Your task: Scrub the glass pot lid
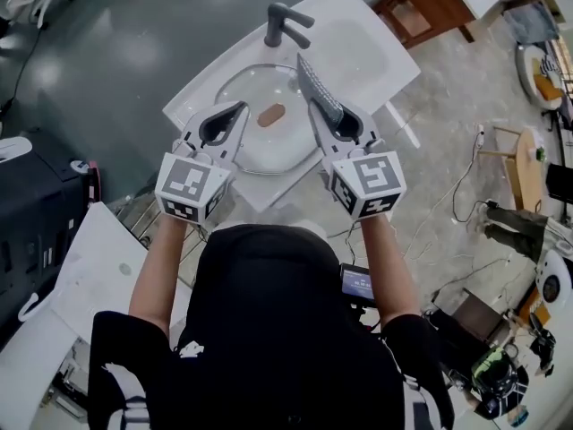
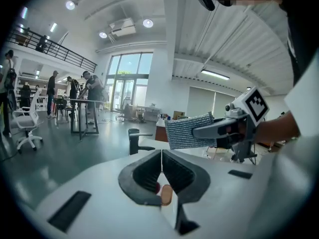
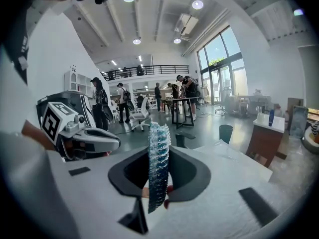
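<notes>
The glass pot lid (image 1: 260, 146) lies in the white sink basin, its brown knob (image 1: 271, 115) facing up. My left gripper (image 1: 240, 108) hovers over the lid's left part, shut with nothing seen between its jaws. In the left gripper view (image 2: 161, 156) the knob (image 2: 166, 194) shows just below the closed jaws. My right gripper (image 1: 318, 106) is over the lid's right edge, shut on a ribbed blue-grey scrub cloth (image 1: 318, 86) that stands on edge between its pads (image 3: 158, 168). The cloth (image 2: 189, 131) does not touch the lid.
A dark faucet (image 1: 282, 23) stands at the back of the white sink counter (image 1: 367, 43). A brown wooden table (image 1: 421, 12) is beyond it. Black equipment (image 1: 36, 204) and a white table (image 1: 98, 267) sit at my left. Cables and gear lie on the floor at right.
</notes>
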